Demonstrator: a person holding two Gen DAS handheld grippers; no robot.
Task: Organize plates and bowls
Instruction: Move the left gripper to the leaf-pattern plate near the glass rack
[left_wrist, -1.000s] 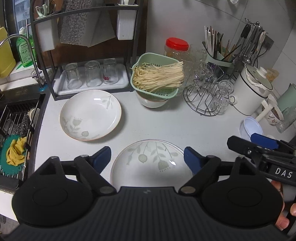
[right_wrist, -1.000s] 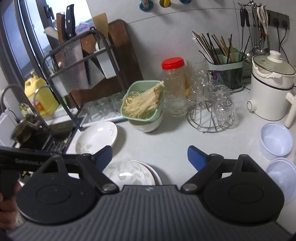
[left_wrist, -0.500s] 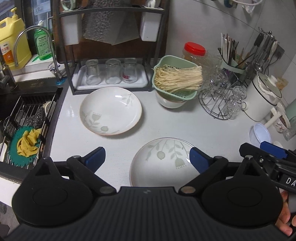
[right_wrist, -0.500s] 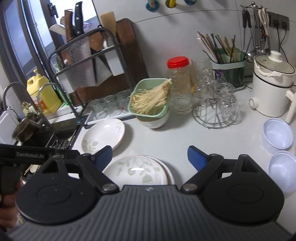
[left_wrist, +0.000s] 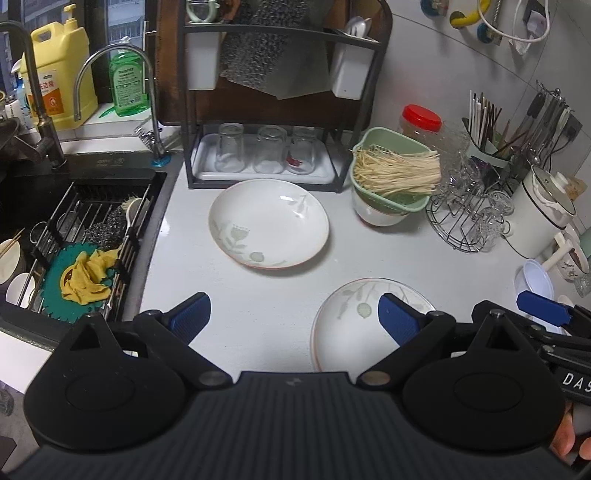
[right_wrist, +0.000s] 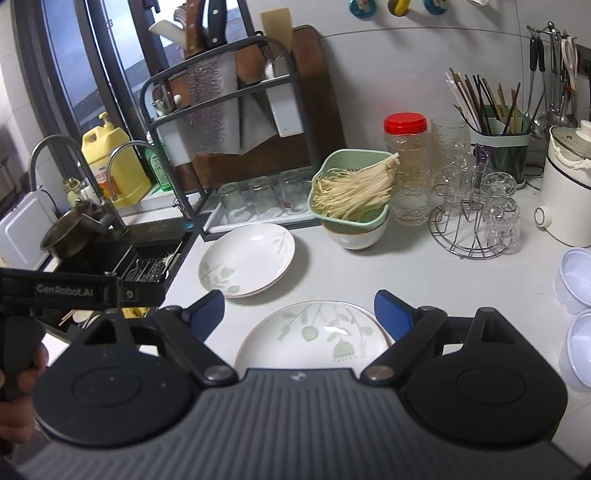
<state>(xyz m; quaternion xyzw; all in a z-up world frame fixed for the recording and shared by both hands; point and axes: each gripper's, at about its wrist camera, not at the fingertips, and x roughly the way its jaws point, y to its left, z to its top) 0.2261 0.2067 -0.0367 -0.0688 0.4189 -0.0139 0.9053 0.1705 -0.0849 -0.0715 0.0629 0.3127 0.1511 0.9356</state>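
Note:
Two white plates with a pale green leaf print lie on the white counter. The far plate (left_wrist: 269, 224) sits in front of the glass rack; it also shows in the right wrist view (right_wrist: 246, 260). The near plate (left_wrist: 351, 328) lies to its right, and also shows in the right wrist view (right_wrist: 314, 338). My left gripper (left_wrist: 293, 317) is open and empty, above bare counter left of the near plate. My right gripper (right_wrist: 300, 314) is open and empty, hovering just over the near plate. Small pale blue bowls (right_wrist: 576, 278) stand at the right.
A sink (left_wrist: 74, 229) with a drying rack and yellow cloth is on the left. A black rack with upturned glasses (left_wrist: 266, 151) stands behind. A green colander of noodles on a bowl (left_wrist: 391, 184), a wire glass stand (left_wrist: 469, 221), utensil holder and white pot (left_wrist: 543, 218) crowd the right.
The left gripper has moved left and pulled back, so both plates have slid right in its view. The right gripper has shifted slightly, bringing the near plate fully between its fingers.

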